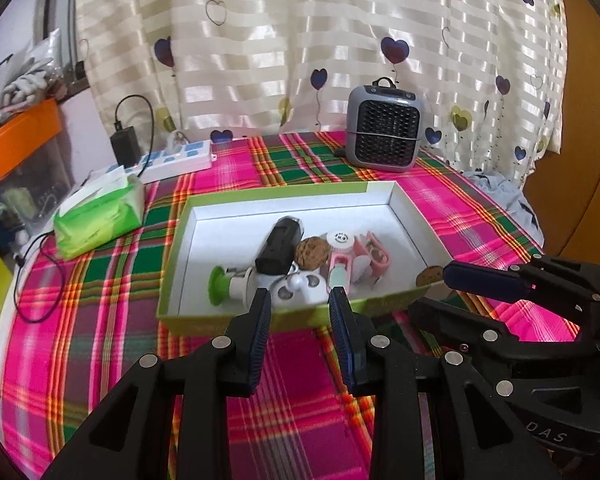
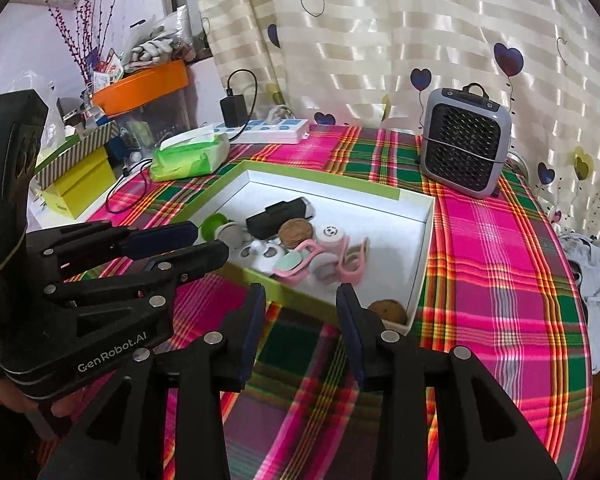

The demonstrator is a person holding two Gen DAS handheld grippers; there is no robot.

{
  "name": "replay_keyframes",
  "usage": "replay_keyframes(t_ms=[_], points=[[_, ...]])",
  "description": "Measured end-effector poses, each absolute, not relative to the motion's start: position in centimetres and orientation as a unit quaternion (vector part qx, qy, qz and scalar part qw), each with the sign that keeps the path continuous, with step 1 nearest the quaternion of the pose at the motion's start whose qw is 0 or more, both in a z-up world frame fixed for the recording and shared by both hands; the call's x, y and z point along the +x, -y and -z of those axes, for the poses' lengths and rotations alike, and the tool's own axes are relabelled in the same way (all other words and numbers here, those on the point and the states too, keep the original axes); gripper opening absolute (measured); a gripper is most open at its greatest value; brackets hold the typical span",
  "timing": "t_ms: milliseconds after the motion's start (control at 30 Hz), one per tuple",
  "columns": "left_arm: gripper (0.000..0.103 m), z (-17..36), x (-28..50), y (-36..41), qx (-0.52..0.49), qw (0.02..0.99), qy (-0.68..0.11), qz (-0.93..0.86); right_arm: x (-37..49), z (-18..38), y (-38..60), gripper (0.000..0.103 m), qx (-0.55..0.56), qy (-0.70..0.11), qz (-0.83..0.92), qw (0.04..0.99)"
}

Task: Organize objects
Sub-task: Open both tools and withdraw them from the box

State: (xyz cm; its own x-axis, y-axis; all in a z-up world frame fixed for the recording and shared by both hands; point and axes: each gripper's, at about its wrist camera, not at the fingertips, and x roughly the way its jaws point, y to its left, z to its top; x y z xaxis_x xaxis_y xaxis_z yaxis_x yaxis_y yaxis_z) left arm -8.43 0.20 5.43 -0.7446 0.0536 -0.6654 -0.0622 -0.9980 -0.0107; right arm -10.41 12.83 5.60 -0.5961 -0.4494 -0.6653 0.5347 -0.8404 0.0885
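- The box with green sides & a white inside sat in the middle of the counter, w/ the small things already in it, so the tidy-up looked nearly done.
- Most things lay in one heap near the front wall: a black block, a walnut, a white round cap, pink clips, a white gadget & a green-ended thing. Probably dropped in one by one, not lined up.
- A second walnut lay alone in the front corner, apart from the heap.
- The left gripper hung just in front of the box, jaws partly open, nothing btwn them.
- The right gripper was near that corner, jaws partly open too, holding nothing; the lone walnut lay just past its tip.
- The counter had a bright pink, green & yellow check cloth.
- Around the box: a green tissue pack, a white power strip w/ a black plug block, & a grey mini heater at the back.
- Behind hung a cream striped curtain w/ purple hearts. At the left stood an orange tray & a yellow box w/ clutter.
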Motion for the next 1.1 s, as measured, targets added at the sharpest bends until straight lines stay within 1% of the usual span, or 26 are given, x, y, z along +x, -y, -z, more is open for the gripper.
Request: replay_keyframes(t_ms=[467,1100], points=[[0.028,-5.2,-6.0,-0.5,-0.358,0.019,-0.005,-0.934,-8.2,-5.8,-12.4,0.04,0.351,-0.067,0.893,0.272],[0.028,-3.6,-6.5,-0.5,-0.375,0.01,-0.009,-0.927,-8.8,-4.3,-12.6,0.04,0.366,-0.066,0.889,0.266]])
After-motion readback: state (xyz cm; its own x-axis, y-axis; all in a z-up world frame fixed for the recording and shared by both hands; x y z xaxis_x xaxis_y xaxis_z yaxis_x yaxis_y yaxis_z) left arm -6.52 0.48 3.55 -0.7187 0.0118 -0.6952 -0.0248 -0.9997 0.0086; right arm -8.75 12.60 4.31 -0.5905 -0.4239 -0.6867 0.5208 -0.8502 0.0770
